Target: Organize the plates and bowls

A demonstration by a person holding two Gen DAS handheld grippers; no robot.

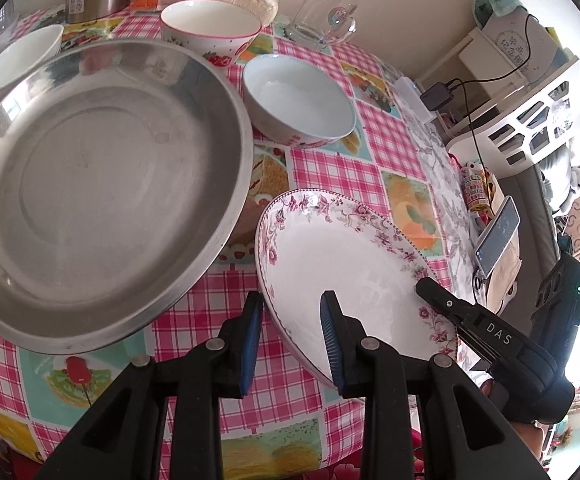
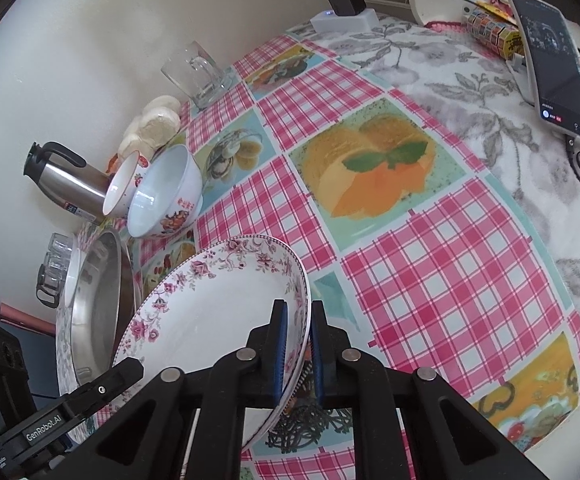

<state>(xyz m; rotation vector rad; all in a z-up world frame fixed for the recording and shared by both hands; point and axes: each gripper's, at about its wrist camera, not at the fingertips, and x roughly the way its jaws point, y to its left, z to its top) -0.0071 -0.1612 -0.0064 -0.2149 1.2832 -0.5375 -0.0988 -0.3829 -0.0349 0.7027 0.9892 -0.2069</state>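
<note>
With my right tool (image 2: 297,354) clenched on the tilted white floral-rimmed ceramic plate (image 2: 218,312) and my left tool (image 1: 292,344) straddling its opposite rim ungripped above the checked surface (image 2: 430,280), I risk it slipping.

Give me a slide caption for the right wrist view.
Right gripper clamps the floral plate's rim above the checked tablecloth.

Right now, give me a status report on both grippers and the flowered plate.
Right gripper shut on flowered plate rim, plate tilted. Left gripper straddles near rim, grip unclear. Steel pan close alongside.
</note>
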